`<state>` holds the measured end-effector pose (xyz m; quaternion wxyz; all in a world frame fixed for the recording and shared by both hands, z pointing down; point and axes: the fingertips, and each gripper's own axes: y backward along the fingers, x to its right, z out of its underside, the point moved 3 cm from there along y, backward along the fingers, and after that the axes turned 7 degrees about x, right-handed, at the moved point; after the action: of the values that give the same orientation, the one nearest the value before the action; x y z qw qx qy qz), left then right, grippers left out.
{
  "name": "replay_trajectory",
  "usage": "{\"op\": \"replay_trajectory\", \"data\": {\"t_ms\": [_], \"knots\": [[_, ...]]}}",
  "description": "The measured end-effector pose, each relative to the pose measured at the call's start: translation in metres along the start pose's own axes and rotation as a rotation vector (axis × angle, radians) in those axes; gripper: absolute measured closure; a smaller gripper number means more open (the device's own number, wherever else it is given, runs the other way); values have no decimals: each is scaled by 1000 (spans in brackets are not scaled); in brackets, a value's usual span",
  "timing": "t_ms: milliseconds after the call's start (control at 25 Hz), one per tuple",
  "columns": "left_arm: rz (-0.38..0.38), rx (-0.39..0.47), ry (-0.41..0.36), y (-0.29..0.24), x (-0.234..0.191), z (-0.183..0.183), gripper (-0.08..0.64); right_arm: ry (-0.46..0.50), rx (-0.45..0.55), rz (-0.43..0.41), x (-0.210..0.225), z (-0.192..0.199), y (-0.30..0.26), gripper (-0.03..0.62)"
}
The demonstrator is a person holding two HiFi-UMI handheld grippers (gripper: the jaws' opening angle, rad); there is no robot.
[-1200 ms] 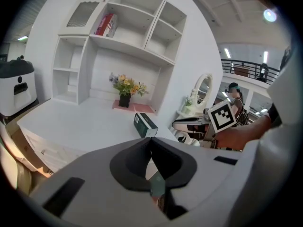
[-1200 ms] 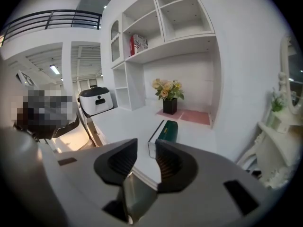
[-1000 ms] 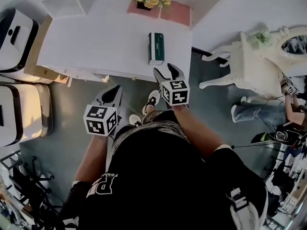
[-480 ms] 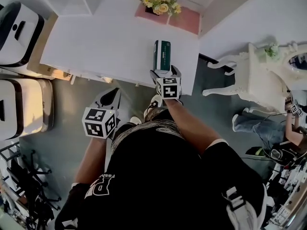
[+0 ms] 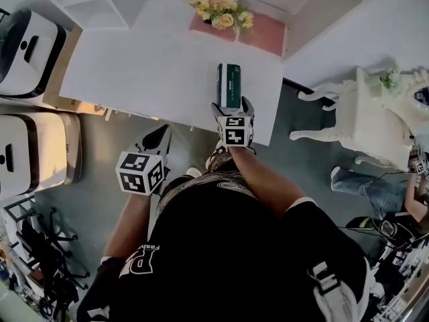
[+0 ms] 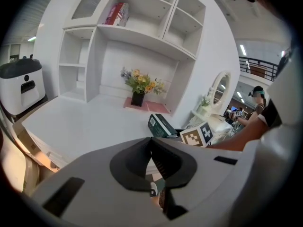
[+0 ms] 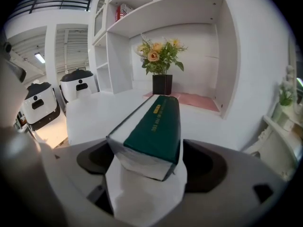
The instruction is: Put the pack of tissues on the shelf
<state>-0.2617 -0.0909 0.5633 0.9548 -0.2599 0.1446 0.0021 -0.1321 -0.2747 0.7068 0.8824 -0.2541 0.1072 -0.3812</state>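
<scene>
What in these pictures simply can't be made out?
Print on the pack of tissues: too small and blurred, right gripper view.
Whether the right claw already squeezes it: the pack's own end covers the contact, right gripper view.
Red item on the upper shelf: too small to name, left gripper view.
</scene>
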Motion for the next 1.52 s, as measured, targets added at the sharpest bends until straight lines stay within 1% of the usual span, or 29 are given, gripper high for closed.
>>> {"op": "replay_trajectory", "data": {"t_ms": [160,360,440,480,560,840,920,1120,1280,1520], "knots": [[9,-10,-8,-20,4,-7,546,46,6,-5,19,1,-2,158],[29,-19,-23,-49,9,-22,546,50,-8,-33,41,8,-9,160],[36,-21,-31,-59,11,-30,546,57,-18,-57,46,8,-12,172],[39,-20,-35,-63,12,-34,546,62,-24,-72,47,7,-13,199],[45,-15,-43,-71,14,-42,546,67,-29,-100,50,5,-16,216],[65,10,-66,-93,26,-68,546,34,-48,-201,68,-3,-13,238],[71,21,-74,-98,27,-73,546,25,-54,-219,72,-6,-10,241],[104,30,-84,-112,28,-79,546,0,-58,-217,82,-17,0,245],[170,34,-114,-119,31,-91,546,-38,-44,-191,84,-34,16,245],[262,51,-177,-119,26,-123,546,-101,2,-142,72,-70,44,244]]}}
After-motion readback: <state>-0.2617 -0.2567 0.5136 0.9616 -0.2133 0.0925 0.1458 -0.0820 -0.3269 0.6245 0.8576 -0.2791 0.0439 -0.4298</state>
